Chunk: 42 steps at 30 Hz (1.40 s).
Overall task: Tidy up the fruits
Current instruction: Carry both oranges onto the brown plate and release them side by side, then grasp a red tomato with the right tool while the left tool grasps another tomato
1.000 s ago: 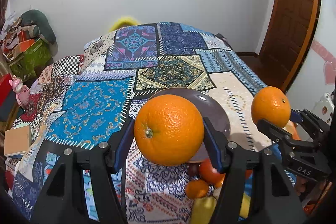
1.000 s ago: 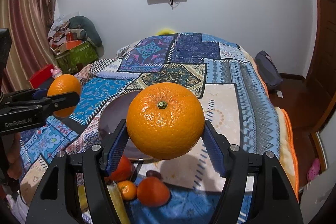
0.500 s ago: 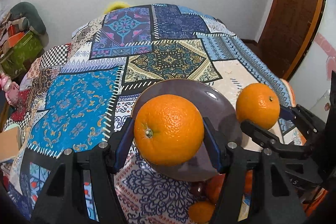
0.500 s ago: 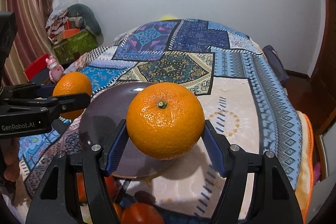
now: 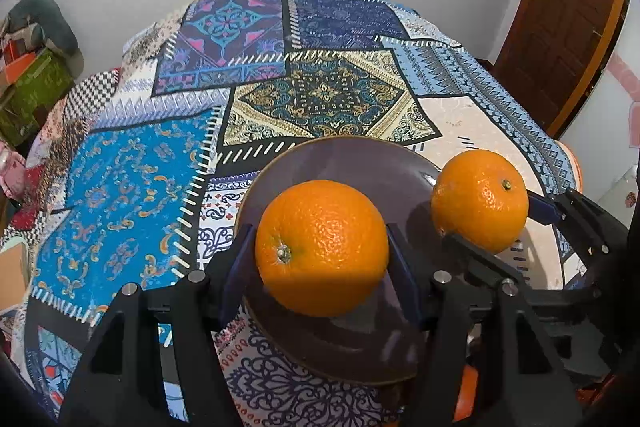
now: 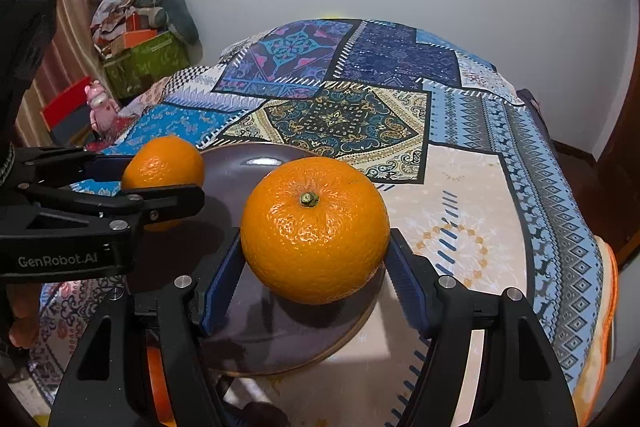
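My left gripper [image 5: 320, 251] is shut on an orange [image 5: 322, 249] and holds it just above the near half of a dark purple plate [image 5: 352, 163] on the patchwork bedspread. My right gripper [image 6: 316, 259] is shut on a second orange [image 6: 315, 230] over the plate's right side [image 6: 256, 327]. In the left wrist view the right gripper's orange [image 5: 480, 201] sits at the plate's right rim. In the right wrist view the left gripper's orange [image 6: 163, 169] sits at the plate's left rim.
More orange fruit lies near the front edge, mostly hidden under the grippers [image 5: 466, 391] [image 6: 154, 379]. The patchwork bedspread [image 5: 320, 99] stretches far behind the plate. Boxes and clutter [image 6: 140, 59] stand at the far left; a wooden door [image 5: 568, 15] is at the right.
Both grippers have moved forward and down with their oranges, so the plate now lies directly under them. The loose fruit at the front has slipped mostly out of view.
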Each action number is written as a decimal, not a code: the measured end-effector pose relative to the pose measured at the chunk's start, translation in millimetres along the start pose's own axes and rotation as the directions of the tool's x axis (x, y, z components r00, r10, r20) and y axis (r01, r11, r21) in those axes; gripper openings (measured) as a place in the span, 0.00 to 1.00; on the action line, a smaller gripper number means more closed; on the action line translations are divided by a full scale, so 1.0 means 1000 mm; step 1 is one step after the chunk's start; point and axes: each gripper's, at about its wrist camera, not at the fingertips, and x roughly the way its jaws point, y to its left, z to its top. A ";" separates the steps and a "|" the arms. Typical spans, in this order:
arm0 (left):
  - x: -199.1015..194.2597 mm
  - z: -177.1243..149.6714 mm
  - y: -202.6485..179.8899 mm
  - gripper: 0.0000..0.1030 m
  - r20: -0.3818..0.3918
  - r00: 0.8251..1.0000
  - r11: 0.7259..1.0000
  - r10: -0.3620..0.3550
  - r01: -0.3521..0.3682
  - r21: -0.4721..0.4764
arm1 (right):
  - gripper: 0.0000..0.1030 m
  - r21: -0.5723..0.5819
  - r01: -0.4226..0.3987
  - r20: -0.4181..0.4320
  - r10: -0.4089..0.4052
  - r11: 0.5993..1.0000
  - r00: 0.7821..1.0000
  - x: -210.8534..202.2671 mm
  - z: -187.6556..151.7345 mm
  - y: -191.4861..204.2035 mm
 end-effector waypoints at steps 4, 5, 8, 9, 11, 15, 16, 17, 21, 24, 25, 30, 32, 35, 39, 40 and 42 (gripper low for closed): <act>0.011 0.001 0.000 0.61 -0.016 1.000 1.000 0.006 -0.006 0.006 | 0.64 -0.011 -0.004 -0.015 0.004 1.000 1.000 0.007 0.000 0.001; 0.013 0.001 0.000 0.61 -0.019 1.000 1.000 0.002 -0.002 0.003 | 0.64 -0.016 -0.007 -0.020 0.006 1.000 1.000 0.008 -0.001 0.001; 0.018 0.003 -0.003 0.61 -0.026 1.000 1.000 -0.005 0.005 0.014 | 0.64 -0.020 -0.021 -0.030 0.020 1.000 0.999 0.009 -0.001 0.001; 0.018 0.003 -0.004 0.61 -0.027 1.000 1.000 -0.005 0.005 0.017 | 0.64 -0.023 -0.023 -0.032 0.022 0.999 0.999 0.010 0.000 0.002; 0.020 0.003 -0.007 0.61 -0.032 0.999 1.000 -0.011 0.012 0.026 | 0.64 -0.039 -0.025 -0.040 0.024 0.999 0.999 0.012 0.001 0.004; 0.024 0.003 -0.013 0.61 -0.049 0.998 0.999 -0.024 0.026 0.043 | 0.64 -0.060 -0.044 -0.060 0.040 0.997 0.997 0.015 0.000 0.008; 0.025 0.003 -0.014 0.61 -0.050 0.998 0.999 -0.024 0.026 0.046 | 0.64 -0.064 -0.042 -0.063 0.038 0.997 0.997 0.016 0.000 0.009; 0.026 0.003 -0.015 0.61 -0.048 0.999 0.999 -0.021 0.023 0.046 | 0.64 -0.065 -0.040 -0.065 0.035 0.997 0.997 0.017 0.001 0.009; 0.027 0.003 -0.016 0.61 -0.040 0.999 0.999 -0.015 0.016 0.046 | 0.64 -0.060 -0.051 -0.088 0.045 0.997 0.995 0.021 0.000 0.006; 0.027 0.002 -0.017 0.61 -0.038 0.999 0.998 -0.005 0.007 0.055 | 0.65 -0.065 -0.052 -0.106 0.045 0.997 0.993 0.023 -0.001 0.007; 0.026 0.002 -0.017 0.61 -0.036 0.999 0.998 -0.003 0.005 0.055 | 0.65 -0.069 -0.051 -0.111 0.043 0.996 0.993 0.025 -0.002 0.008; 0.017 -0.001 -0.018 0.67 0.001 1.000 0.998 -0.017 0.017 0.059 | 0.65 -0.073 -0.048 -0.120 0.040 0.996 0.992 0.026 -0.004 0.007; 0.011 -0.002 -0.020 0.70 0.014 1.000 0.998 -0.020 0.019 0.067 | 0.65 -0.075 -0.043 -0.121 0.034 0.996 0.992 0.027 -0.004 0.007; 0.001 -0.003 -0.019 0.70 0.044 0.999 0.997 -0.010 0.007 0.072 | 0.66 -0.077 -0.039 -0.122 0.030 0.996 0.992 0.027 -0.004 0.007; -0.012 -0.004 -0.012 0.71 0.065 0.998 0.999 -0.024 0.021 0.050 | 0.66 -0.062 -0.035 -0.118 0.028 0.997 0.993 0.024 -0.004 0.004; -0.014 -0.005 -0.011 0.71 0.066 0.998 0.999 -0.026 0.023 0.046 | 0.66 -0.059 -0.031 -0.110 0.024 0.998 0.994 0.021 -0.003 0.003; -0.018 -0.008 -0.010 0.71 0.068 0.997 0.999 -0.023 0.020 0.043 | 0.67 -0.060 -0.017 -0.092 0.011 0.998 0.996 0.015 -0.002 0.003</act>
